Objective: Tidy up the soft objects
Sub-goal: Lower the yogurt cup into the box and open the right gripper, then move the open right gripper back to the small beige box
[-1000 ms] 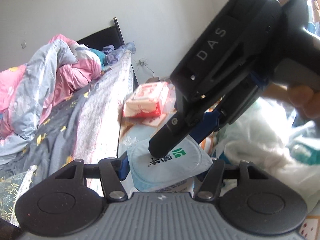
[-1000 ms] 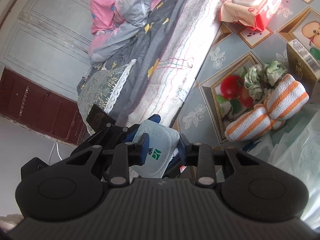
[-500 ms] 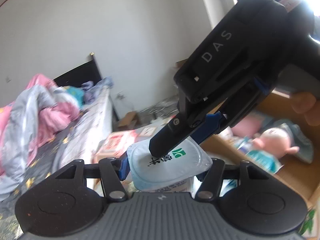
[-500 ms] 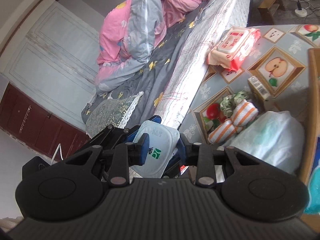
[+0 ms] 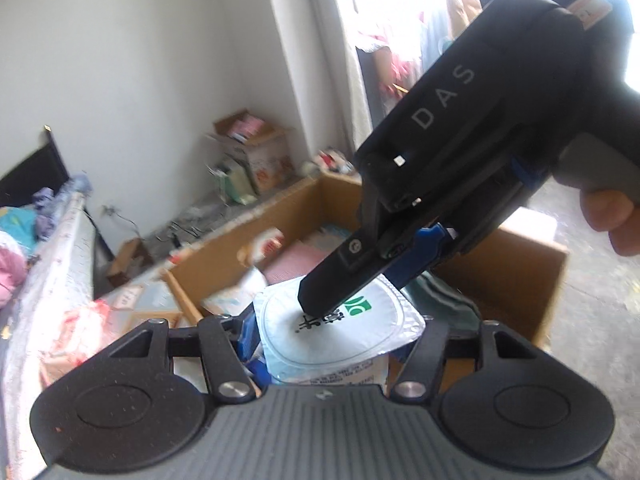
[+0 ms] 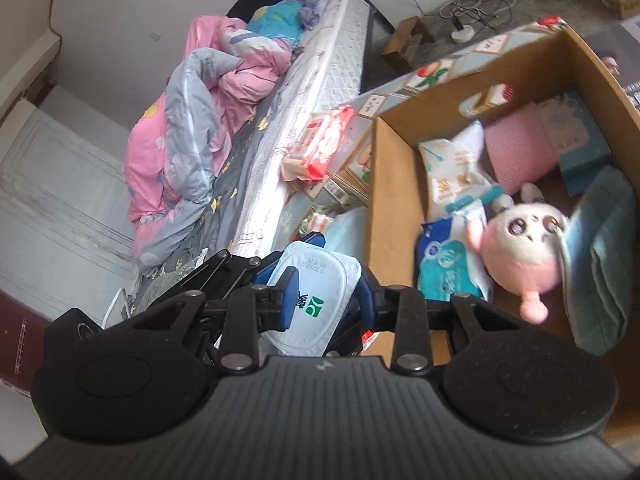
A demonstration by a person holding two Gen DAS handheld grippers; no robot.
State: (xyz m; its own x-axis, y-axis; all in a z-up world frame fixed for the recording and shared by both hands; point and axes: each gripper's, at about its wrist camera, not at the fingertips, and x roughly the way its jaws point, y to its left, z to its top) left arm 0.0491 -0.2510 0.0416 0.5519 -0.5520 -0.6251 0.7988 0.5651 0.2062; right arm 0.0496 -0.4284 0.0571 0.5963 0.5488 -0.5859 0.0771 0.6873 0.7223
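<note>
A pale blue wipes pack with a white lid and green logo [image 5: 340, 324] is held by both grippers at once. My left gripper [image 5: 332, 344] is shut on its body. My right gripper [image 6: 326, 298] is shut on the pack [image 6: 316, 300] from above, and its black body [image 5: 480, 152] fills the left wrist view. A cardboard box [image 6: 384, 184] lies just ahead and to the right. It holds a pink plush doll [image 6: 524, 248], tissue packs [image 6: 452, 176], a pink cloth [image 6: 516, 152] and a teal towel [image 6: 604, 256].
A red wipes pack [image 6: 316, 144] lies on the patterned table [image 6: 372, 104] left of the box. A bed [image 6: 280, 120] with a pink and grey quilt [image 6: 192, 120] runs along the table's left. Boxes and cables clutter the floor by the far wall [image 5: 248, 168].
Both grippers, still shut on the wipes pack, have swung from over the table by the bed to the right, to the cardboard box; the box's contents have come into view.
</note>
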